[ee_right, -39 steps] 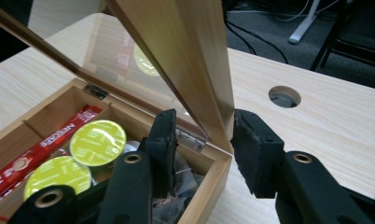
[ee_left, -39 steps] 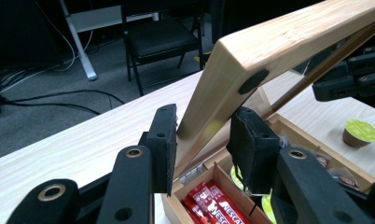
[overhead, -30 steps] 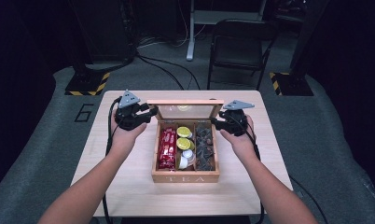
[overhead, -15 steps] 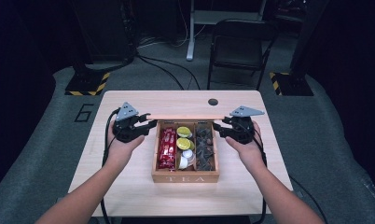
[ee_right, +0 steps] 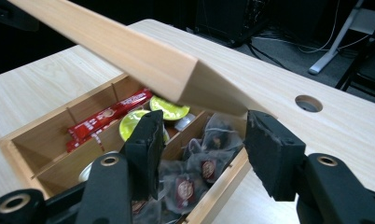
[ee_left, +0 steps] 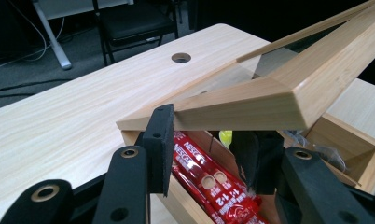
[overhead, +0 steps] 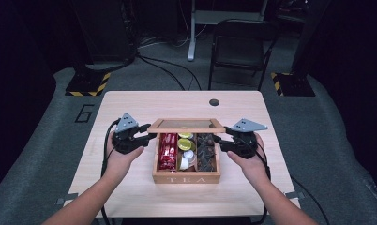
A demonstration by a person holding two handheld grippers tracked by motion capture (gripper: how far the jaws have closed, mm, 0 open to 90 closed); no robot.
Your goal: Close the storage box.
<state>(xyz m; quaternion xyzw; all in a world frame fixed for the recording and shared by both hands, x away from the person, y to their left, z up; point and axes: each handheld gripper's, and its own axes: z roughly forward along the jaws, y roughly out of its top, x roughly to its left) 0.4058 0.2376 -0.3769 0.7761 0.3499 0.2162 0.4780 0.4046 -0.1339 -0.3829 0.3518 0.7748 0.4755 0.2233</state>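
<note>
A wooden tea box (overhead: 186, 178) sits mid-table with its hinged, glass-paned lid (overhead: 185, 124) tilted partway down over it. My left gripper (overhead: 147, 138) is at the lid's left front corner and my right gripper (overhead: 219, 140) at its right one. In the left gripper view the open jaws (ee_left: 209, 135) straddle the lid corner (ee_left: 251, 105) from below. The right gripper (ee_right: 204, 121) is also open, with the lid corner (ee_right: 176, 70) just above its gap. Inside lie red sachets (overhead: 168, 150), yellow-green capsules (overhead: 184, 143) and dark tea bags (overhead: 206, 152).
The light wooden table (overhead: 130, 108) has a round cable hole (overhead: 214, 102) behind the box. A black chair (overhead: 238, 47) and desk legs stand beyond the far edge. Cables trail from both grippers off the table's front.
The lid has swung down from upright to a low tilt over the box. Both grippers came down and toward me with its front corners.
</note>
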